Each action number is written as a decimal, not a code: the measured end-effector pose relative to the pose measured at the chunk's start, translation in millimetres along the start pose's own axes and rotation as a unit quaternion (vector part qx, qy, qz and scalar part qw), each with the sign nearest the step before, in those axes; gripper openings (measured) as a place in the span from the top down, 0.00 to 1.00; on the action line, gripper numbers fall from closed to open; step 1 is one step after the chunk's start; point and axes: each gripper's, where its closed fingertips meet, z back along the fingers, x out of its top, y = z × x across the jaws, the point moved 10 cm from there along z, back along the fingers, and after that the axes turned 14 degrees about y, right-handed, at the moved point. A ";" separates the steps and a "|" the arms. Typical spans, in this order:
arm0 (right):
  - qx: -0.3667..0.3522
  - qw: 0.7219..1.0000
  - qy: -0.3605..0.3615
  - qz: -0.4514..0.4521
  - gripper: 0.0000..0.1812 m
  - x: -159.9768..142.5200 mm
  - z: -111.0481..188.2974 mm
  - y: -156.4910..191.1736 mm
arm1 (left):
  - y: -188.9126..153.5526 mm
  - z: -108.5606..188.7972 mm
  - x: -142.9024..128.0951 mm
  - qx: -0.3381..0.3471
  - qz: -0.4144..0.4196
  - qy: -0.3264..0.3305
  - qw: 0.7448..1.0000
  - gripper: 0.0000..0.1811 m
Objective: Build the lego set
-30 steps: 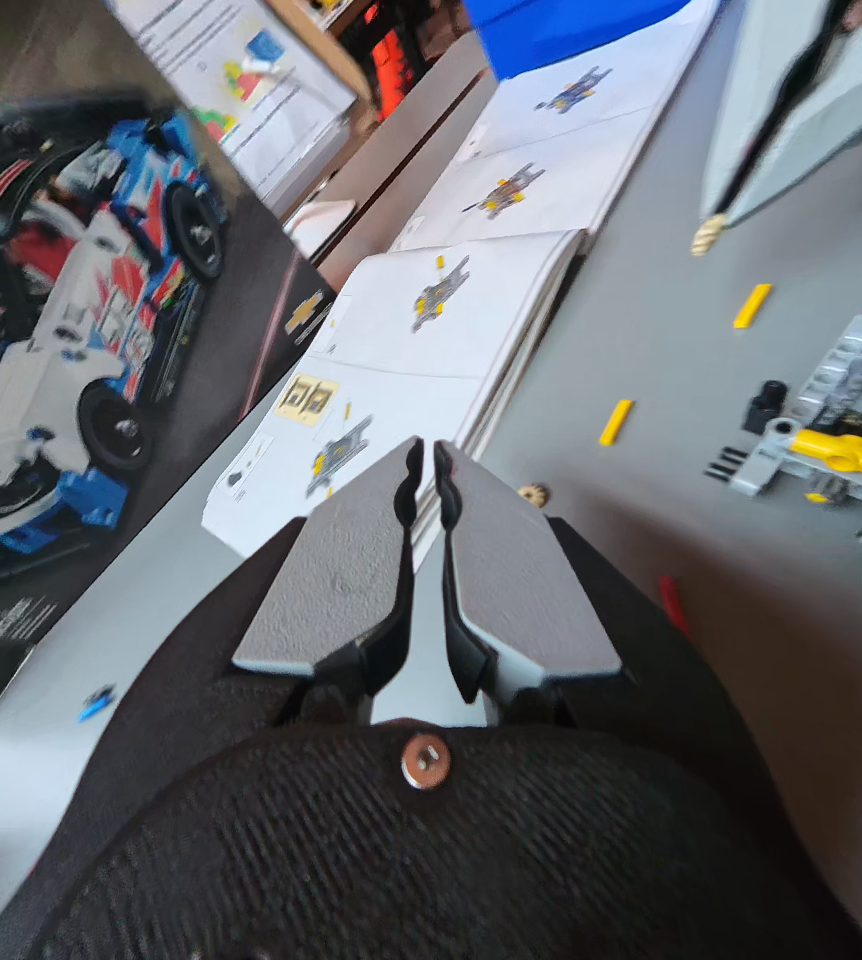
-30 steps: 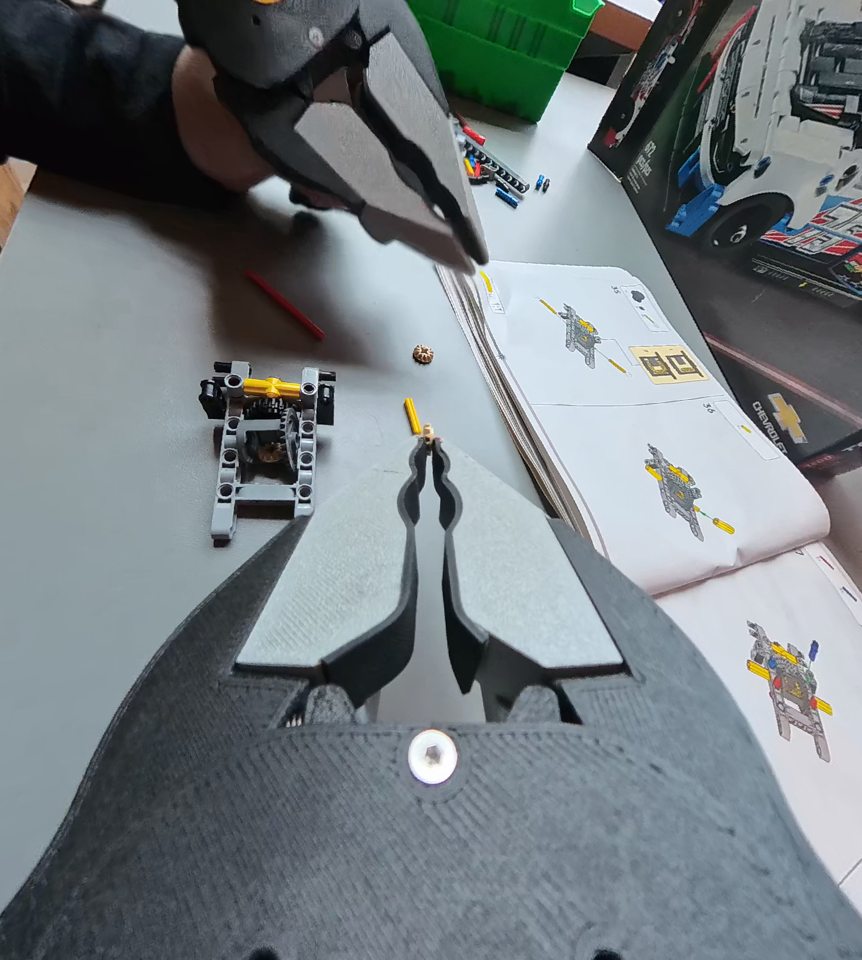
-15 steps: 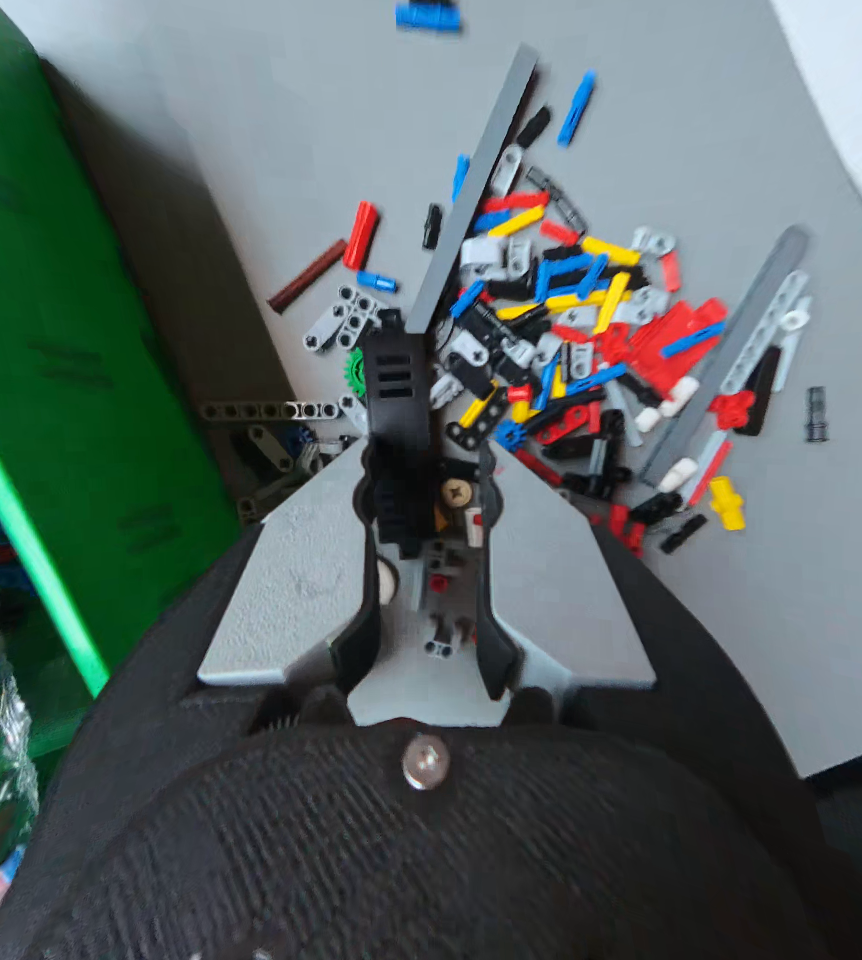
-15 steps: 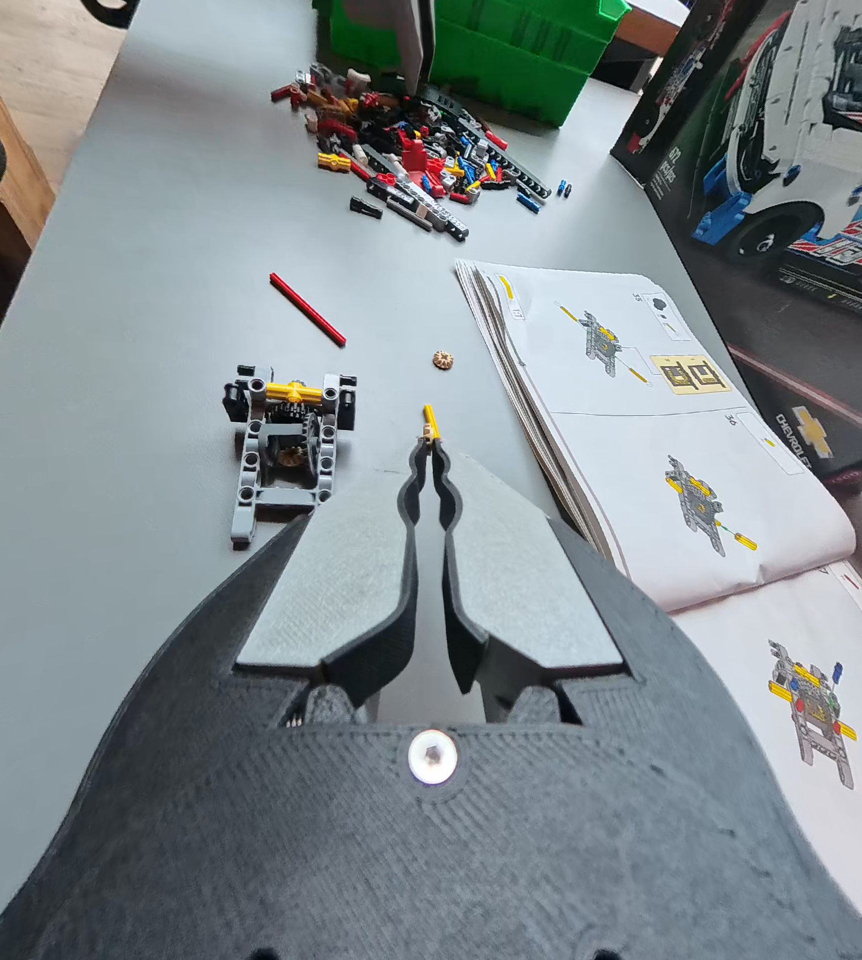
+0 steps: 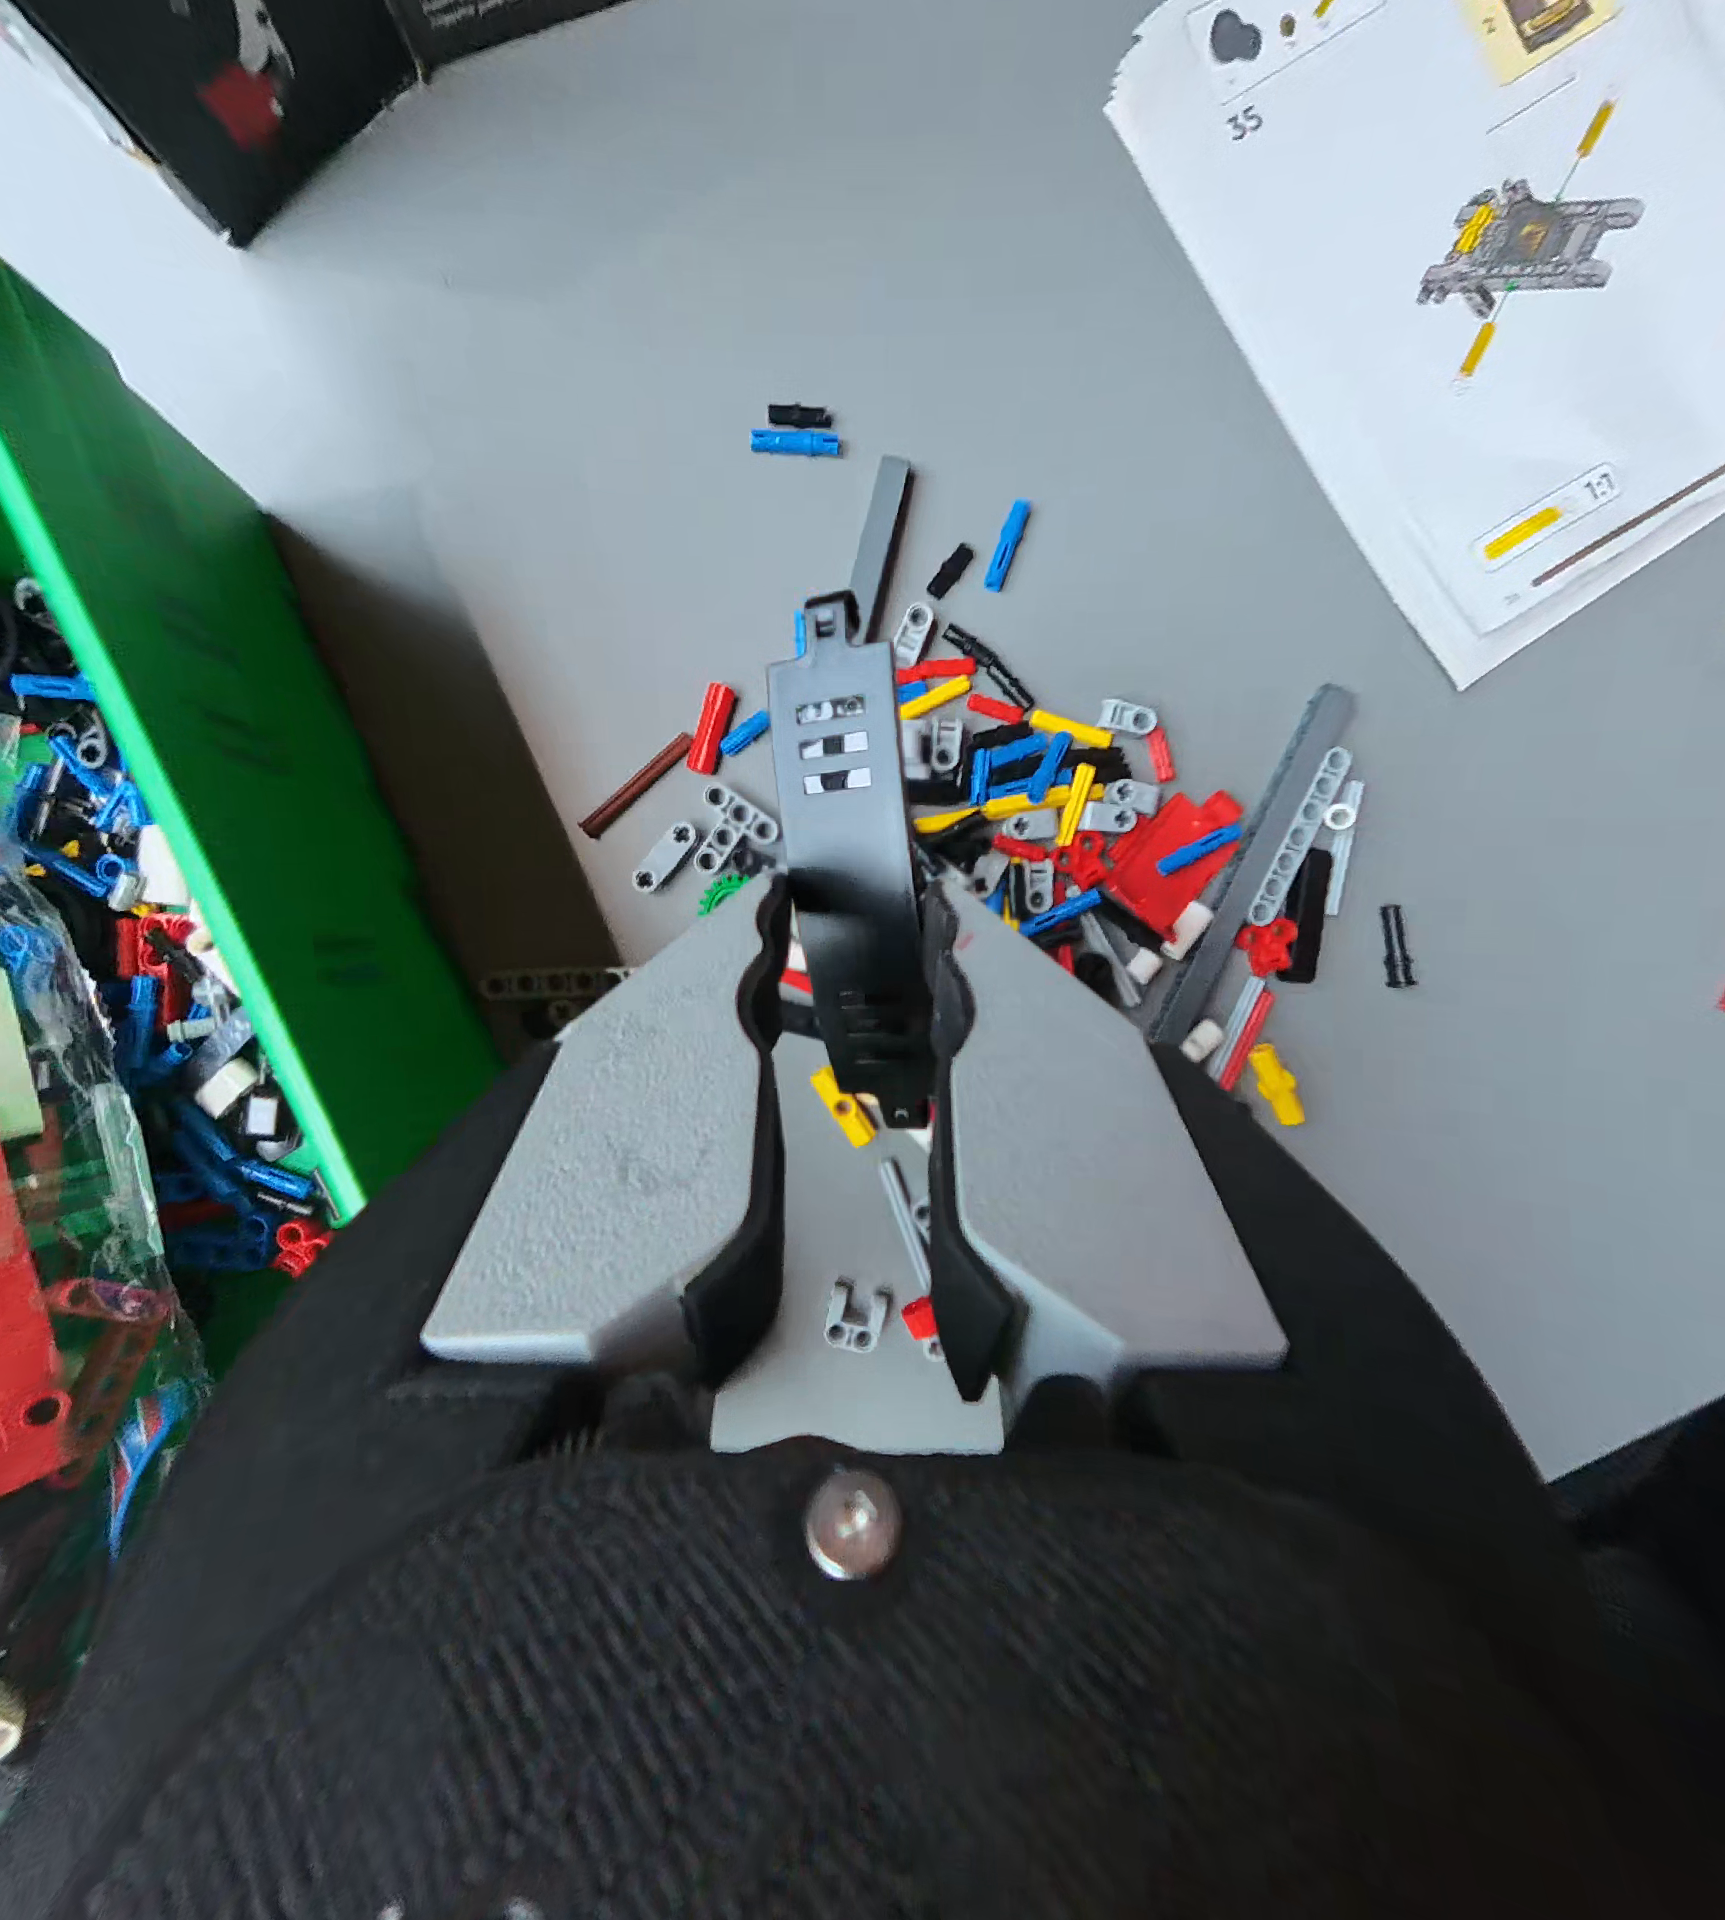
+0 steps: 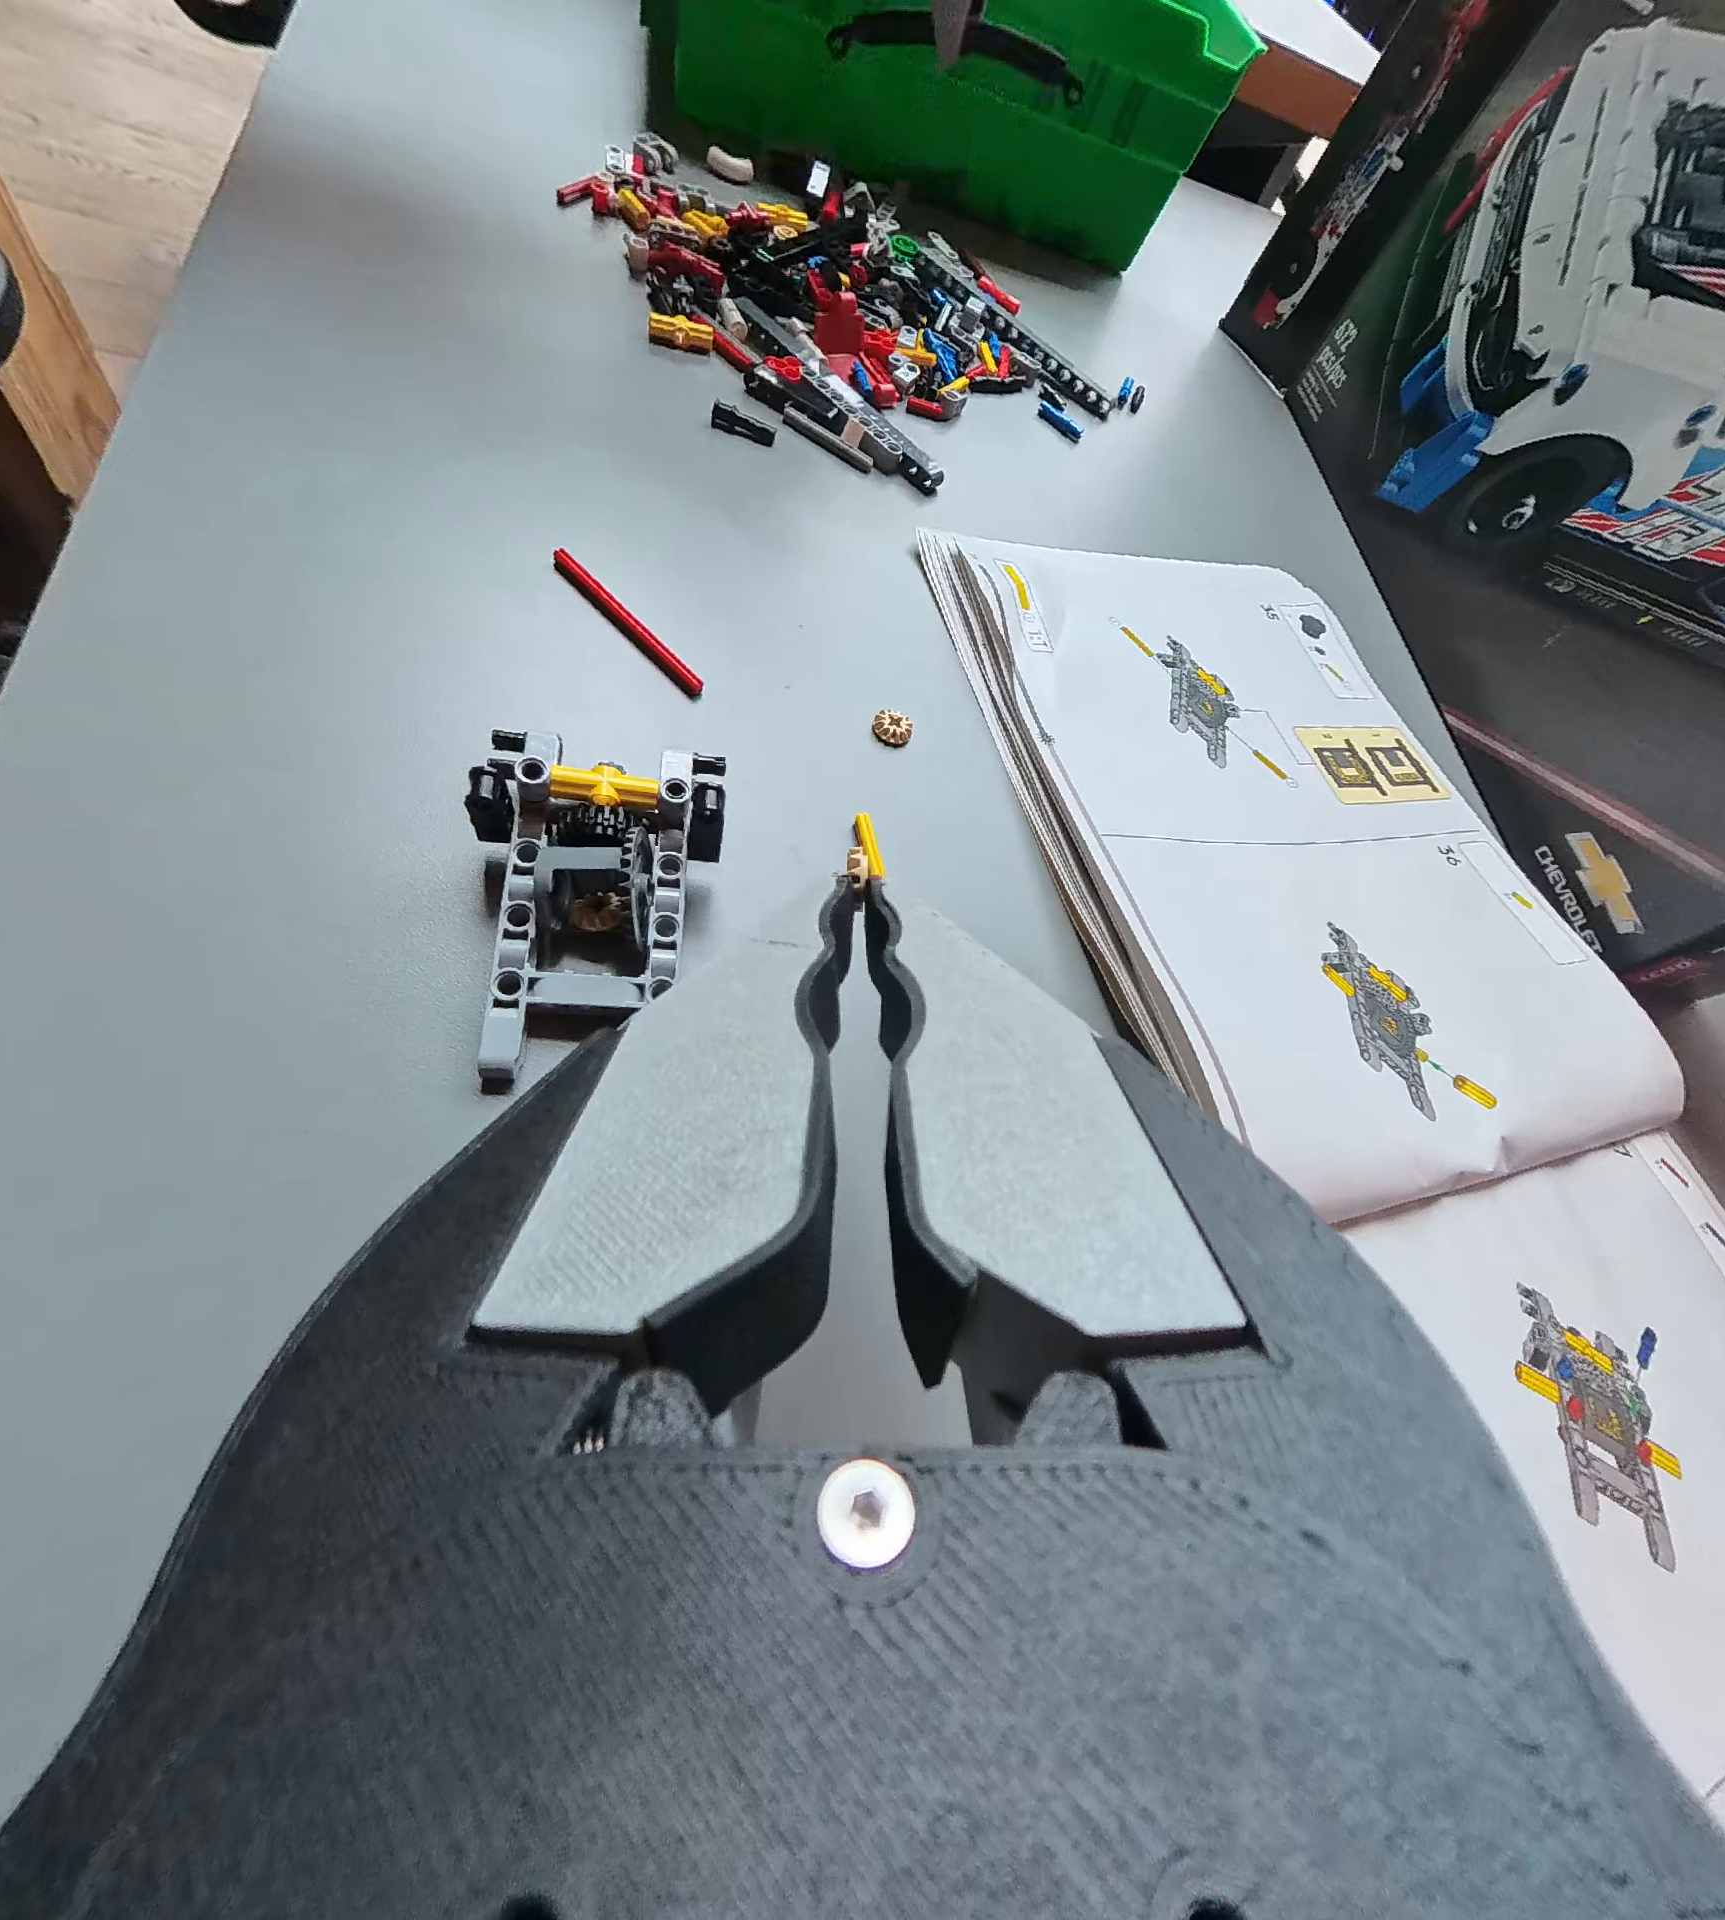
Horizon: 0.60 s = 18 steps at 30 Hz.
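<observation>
My left gripper [image 5: 856, 914] is over the pile of loose pieces [image 5: 1066, 821] and is shut on a long black panel piece [image 5: 842, 810], which sticks out forward past the fingertips. My right gripper [image 6: 858, 894] is shut on a short yellow axle with a small tan gear [image 6: 864, 857] on it, held just above the grey table. The part-built grey frame [image 6: 593, 873], with a yellow cross-axle and black gears, lies to its left. The open instruction booklet [image 6: 1253, 831] lies to its right and also shows in the left wrist view [image 5: 1512, 260].
A green bin [image 5: 162, 727] holding bagged pieces stands left of the pile; it is behind the pile in the right wrist view [image 6: 941, 104]. A long red axle [image 6: 626, 620] and a loose tan gear [image 6: 892, 727] lie on the table. The set's box [image 6: 1616, 364] stands at the right. About 40 cm separates my left fingertips from my right.
My left gripper swung from the booklet to the piece pile, opened around the black panel, then closed on it. My right gripper kept hold of the yellow axle and barely moved.
</observation>
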 end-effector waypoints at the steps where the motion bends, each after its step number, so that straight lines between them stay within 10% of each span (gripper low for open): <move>1: -0.001 1.000 0.000 0.002 1.00 0.3 0.3 0.5 | -2.6 -1.6 2.1 0.001 -0.004 0.002 1.000 0.87; 11: -0.003 1.000 -0.003 0.003 1.00 0.6 2.4 0.3 | -17.8 -47.3 7.2 -0.048 -0.025 0.019 0.998 0.89; 15: -0.002 1.000 0.000 0.001 1.00 -0.3 1.4 -0.4 | -14.3 -44.0 8.8 -0.058 -0.028 0.052 0.997 0.72; 18: -0.002 1.000 0.000 -0.001 1.00 -0.7 1.1 -1.1 | -5.6 -40.4 1.5 -0.006 -0.037 0.078 0.996 0.90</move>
